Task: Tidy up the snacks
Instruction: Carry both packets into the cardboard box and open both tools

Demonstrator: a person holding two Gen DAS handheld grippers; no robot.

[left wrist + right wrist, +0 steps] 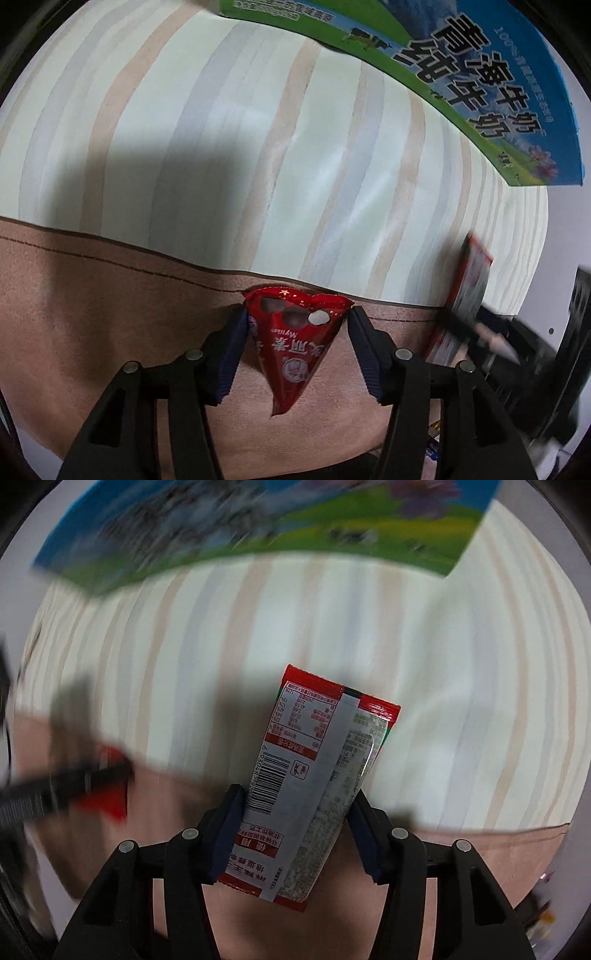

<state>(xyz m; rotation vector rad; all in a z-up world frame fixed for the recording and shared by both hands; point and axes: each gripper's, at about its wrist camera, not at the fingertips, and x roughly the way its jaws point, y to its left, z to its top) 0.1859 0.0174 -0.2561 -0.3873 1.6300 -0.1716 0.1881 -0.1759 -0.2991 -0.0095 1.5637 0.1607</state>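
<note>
A red triangular chocolate-ball packet (pixel 291 350) lies on the pink cloth (pixel 92 314) between the fingers of my left gripper (pixel 299 317). The jaws stand open around it, the left pad just at its edge and a slim gap on the right. My right gripper (pixel 297 797) is shut on a long red-and-silver snack packet (pixel 314 760), back side with barcode facing me, held tilted above the cloth. In the left wrist view the right gripper (pixel 480 332) and its packet (pixel 471 280) show blurred at the right. The right wrist view has the left gripper (pixel 74 779) blurred at the left.
A blue-and-green milk carton box (pixel 461 74) (pixel 258 528) stands at the far side of the pale striped table top (pixel 221 147) (pixel 443 664). The pink cloth (pixel 480 849) covers the near part. Small items show at the lower right edge (pixel 432 439).
</note>
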